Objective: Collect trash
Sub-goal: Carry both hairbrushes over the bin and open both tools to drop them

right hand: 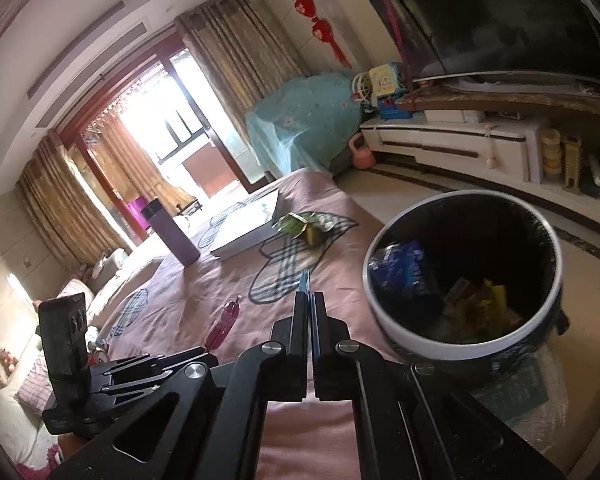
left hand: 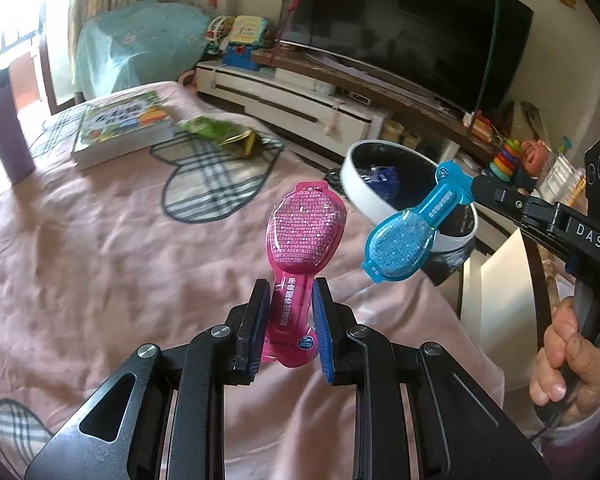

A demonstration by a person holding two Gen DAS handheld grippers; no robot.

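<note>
Beyond and below both sets of fingers spreads the pink bedspread (left hand: 100, 264), with a book (left hand: 120, 128) and a green wrapper (left hand: 216, 132) far ahead of the tips. Off the bed's edge, just past the right gripper's tips and to their right, stands the white-rimmed trash bin (right hand: 460, 344), wrappers already in its bottom. The left gripper (left hand: 290, 312) is clamped on the narrow neck of a pink spoon-shaped packet (left hand: 306, 232), whose wide bowl stands up clear ahead of the tips. The right gripper (right hand: 309, 304) is pinched tight on the stem of a blue spoon-shaped packet (left hand: 404, 244), which hangs bowl-down beyond the tips, near the bin's rim. Both packets look light, thin and fairly stiff plastic with a glossy film, likely slippery; the flat stem seems the sensible hold, since the domed bowl would probably squirm out of flat pads.
</note>
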